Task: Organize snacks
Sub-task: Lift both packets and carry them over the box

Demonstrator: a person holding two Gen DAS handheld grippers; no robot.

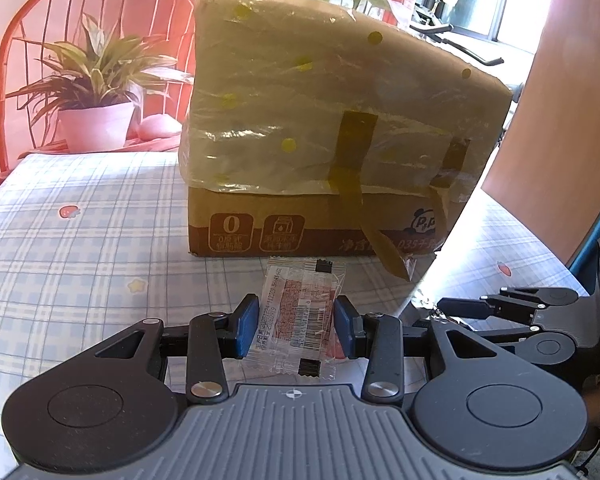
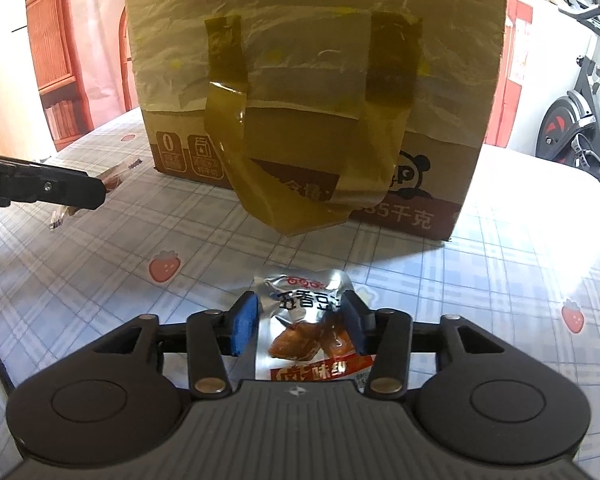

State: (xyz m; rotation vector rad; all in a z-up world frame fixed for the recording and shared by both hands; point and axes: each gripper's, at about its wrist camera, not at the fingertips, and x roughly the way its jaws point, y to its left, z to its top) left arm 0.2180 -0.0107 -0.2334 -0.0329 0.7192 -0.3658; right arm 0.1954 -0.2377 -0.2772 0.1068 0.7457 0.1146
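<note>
Checked tablecloth (image 1: pixel 80 208) with strawberry prints covers the table, one patch in hard sunlight on the right side. A cardboard box (image 1: pixel 260 224) stands on it, upper part wrapped in a thin plastic bag (image 1: pixel 292 92) held down with strips of brown tape (image 1: pixel 352 152); the tape ends hang loose over the box front. Printed icons and a panda logo run along the box's lower band. Behind the table on the left: red chair back (image 1: pixel 32 24) and a potted plant (image 1: pixel 96 80). In the right wrist view an exercise bike (image 2: pixel 572 120) sits at the far right, behind the table.

Left gripper (image 1: pixel 296 322) is low over the cloth just in front of the box, jaws pinching a clear snack packet (image 1: pixel 298 312), blue pads touching both of its edges. Packet shows label text, barcode and black marks at the ends; its far end points at the box, close to the base but apart from it.

Right gripper (image 2: pixel 302 326) is also in front of the box, jaws closed on a silver snack pouch (image 2: pixel 308 332) with a food picture and red band. Pouch top is crumpled, sits near the hanging tape, not touching. In the left wrist view the right gripper shows at the right edge, beside the left one.
</note>
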